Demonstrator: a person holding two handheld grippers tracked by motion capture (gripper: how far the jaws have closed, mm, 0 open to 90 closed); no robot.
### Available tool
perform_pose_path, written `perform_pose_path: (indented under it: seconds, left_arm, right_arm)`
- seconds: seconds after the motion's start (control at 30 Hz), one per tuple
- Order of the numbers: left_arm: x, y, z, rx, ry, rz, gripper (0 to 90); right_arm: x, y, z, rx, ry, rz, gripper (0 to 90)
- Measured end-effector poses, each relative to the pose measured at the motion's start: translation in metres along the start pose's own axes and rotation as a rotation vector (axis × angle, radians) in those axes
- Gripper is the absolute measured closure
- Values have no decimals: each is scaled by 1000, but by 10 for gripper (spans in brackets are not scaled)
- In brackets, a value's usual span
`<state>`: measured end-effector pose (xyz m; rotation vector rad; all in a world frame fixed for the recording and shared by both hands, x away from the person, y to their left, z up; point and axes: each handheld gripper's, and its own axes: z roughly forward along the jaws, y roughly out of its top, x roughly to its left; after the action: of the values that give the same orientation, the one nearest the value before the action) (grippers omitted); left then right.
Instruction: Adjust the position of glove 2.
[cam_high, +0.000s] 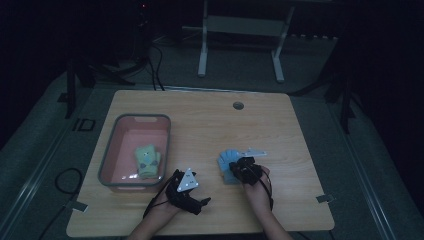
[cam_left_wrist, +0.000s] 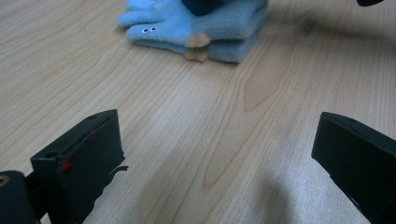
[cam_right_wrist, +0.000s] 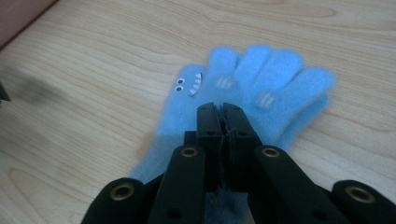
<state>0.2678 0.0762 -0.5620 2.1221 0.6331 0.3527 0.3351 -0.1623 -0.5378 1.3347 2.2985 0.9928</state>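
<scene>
A pair of light blue gloves (cam_high: 227, 164) lies stacked flat on the wooden table, right of centre. They carry small eyes and a toothy mouth (cam_right_wrist: 189, 85). My right gripper (cam_high: 242, 166) is shut, its jaws pressed together right over the palm of the gloves (cam_right_wrist: 261, 88). Nothing shows between the right gripper (cam_right_wrist: 223, 108) fingertips. My left gripper (cam_high: 199, 194) rests low near the front edge. In its own view the left gripper (cam_left_wrist: 215, 135) stands open and empty over bare wood, facing the blue gloves (cam_left_wrist: 201, 28) a short way off.
A pink basket with a grey rim (cam_high: 141, 118) stands at the left of the table, holding yellow-green gloves (cam_high: 147, 161). A round cable hole (cam_high: 238, 105) sits near the far edge. Beyond the table, a white frame stands on the dark floor.
</scene>
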Motion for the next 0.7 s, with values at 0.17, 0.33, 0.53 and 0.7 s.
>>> perform_pose_path:
  seconds: [0.17,0.33,0.53,0.7]
  left_arm:
    - [-1,1,0,1,-1,4,24]
    - [-2,4,-1,-24,21,17,24]
    - [-8,9,0,5,-39,25,46]
    - [-14,15,3,7,-95,14,37]
  right_arm:
    - [0,-1,1,3,6,-8,850]
    - [0,3,-7,-14,24,-17,722]
    - [-8,9,-24,-65,71,-59,616]
    - [-19,10,-31,-85,123,-69,388]
